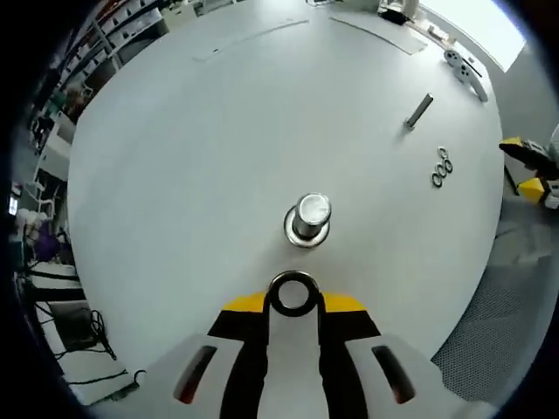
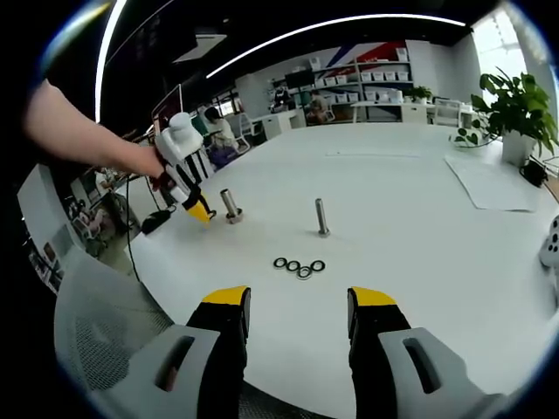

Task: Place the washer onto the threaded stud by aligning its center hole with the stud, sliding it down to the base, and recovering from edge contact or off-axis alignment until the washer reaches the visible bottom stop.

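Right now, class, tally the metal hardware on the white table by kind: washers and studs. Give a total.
Washers: 5, one held in the left gripper, four loose washers in a cluster
Studs: 2, near stud, far stud
Total: 7

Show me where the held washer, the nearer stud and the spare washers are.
held washer [image 1: 293, 293], left gripper view, on its ring.
nearer stud [image 1: 311, 212], left gripper view, on its top face.
spare washers [image 2: 298, 265], right gripper view, on the row's middle.

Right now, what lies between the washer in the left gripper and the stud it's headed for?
Nothing. In the left gripper view, only bare white table separates the washer, held in the left gripper, from the stud.
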A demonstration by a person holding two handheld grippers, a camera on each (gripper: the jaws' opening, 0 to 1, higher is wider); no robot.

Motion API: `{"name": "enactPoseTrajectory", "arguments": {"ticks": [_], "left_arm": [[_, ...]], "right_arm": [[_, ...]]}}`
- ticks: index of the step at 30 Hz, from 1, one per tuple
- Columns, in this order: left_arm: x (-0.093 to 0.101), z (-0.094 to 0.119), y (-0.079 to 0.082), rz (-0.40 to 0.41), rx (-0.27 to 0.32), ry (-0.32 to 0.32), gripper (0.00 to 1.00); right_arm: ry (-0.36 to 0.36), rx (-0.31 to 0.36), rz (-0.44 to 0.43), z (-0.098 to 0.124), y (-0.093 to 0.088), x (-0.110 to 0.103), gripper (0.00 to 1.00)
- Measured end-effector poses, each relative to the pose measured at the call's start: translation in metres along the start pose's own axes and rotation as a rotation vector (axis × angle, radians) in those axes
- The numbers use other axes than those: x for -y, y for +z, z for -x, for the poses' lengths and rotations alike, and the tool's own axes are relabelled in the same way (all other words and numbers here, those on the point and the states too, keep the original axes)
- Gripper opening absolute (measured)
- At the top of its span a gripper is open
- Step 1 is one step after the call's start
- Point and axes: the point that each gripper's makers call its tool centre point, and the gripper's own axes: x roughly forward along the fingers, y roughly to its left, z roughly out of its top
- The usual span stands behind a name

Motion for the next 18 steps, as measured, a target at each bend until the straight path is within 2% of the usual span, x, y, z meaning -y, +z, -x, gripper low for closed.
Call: {"name": "enactPoseTrajectory", "arguments": {"ticks": [6, 18], "left_arm": [[-0.003, 0.015, 0.015, -0.018, 0.042, 0.003, 0.18], [0.004, 0.030, 0.037, -0.059, 0.077, -0.013, 0.18]], "right_arm": [[0.000, -0.001, 0.001, 0.000, 0.000, 0.000, 0.47], [-0.001, -0.003, 0.001, 0.000, 0.000, 0.000, 0.47]]}}
